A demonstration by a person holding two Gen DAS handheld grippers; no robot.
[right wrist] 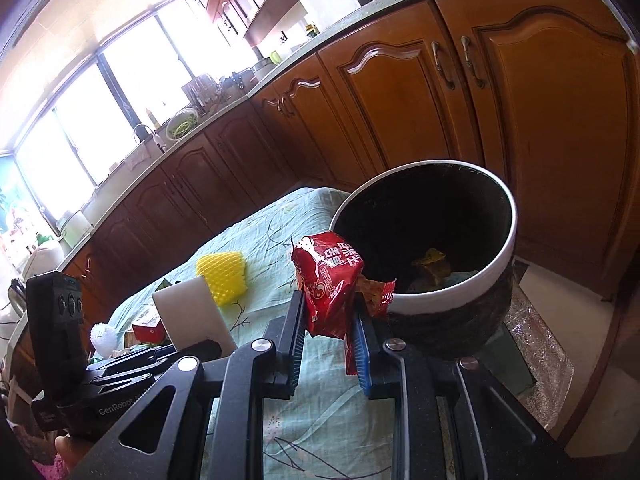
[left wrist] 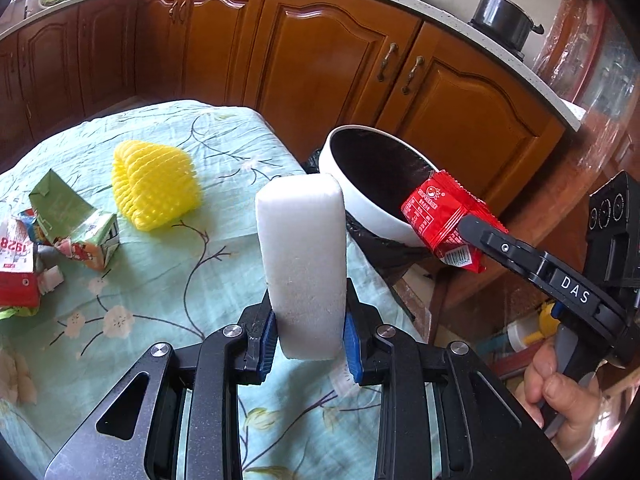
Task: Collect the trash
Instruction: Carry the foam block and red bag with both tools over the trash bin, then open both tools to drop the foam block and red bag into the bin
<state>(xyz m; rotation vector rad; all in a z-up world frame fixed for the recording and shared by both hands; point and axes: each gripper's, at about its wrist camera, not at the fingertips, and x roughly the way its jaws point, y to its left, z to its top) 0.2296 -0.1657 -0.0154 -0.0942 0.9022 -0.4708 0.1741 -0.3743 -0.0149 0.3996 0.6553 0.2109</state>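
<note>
My left gripper is shut on a white foam block and holds it upright above the table. The block also shows in the right wrist view. My right gripper is shut on a red snack wrapper at the rim of the white bin, which has a black liner and some trash inside. In the left wrist view the wrapper hangs beside the bin. A yellow foam net, a green carton and red-and-white cartons lie on the table.
The table has a pale green floral cloth. The bin stands off its right edge. Brown wooden cabinets run behind, with a pot on the counter. A white ball-like item lies near the left gripper.
</note>
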